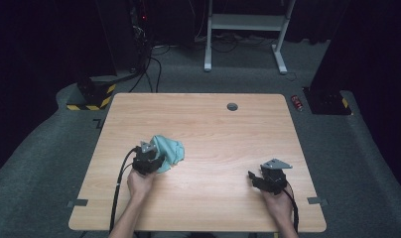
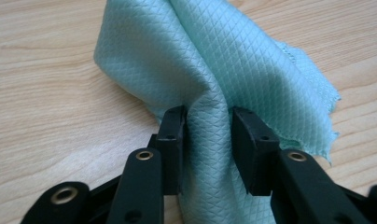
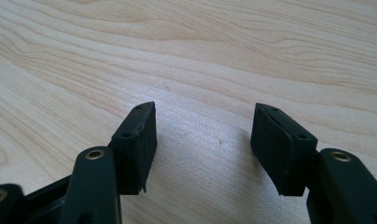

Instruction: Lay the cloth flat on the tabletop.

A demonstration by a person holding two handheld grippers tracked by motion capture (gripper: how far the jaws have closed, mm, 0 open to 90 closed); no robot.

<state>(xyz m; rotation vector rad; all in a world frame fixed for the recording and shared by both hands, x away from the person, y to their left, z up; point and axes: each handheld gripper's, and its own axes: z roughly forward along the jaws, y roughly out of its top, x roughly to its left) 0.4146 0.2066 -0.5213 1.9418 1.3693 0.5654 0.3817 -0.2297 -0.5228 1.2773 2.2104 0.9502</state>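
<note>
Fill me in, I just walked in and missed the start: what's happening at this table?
A person is working a mint-green cloth on the wooden table with two handheld grippers. The left gripper has a bunched fold of the cloth between its fingers. The right gripper hangs open over bare wood, well apart from the cloth.

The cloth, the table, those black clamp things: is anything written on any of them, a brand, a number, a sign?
No readable text on any of them.
The teal cloth bears only a quilted diamond weave.
The wooden table shows plain grain.
The left gripper, jaws around a fold of the cloth, and the right gripper, jaws apart over bare wood, are unmarked black.
</note>
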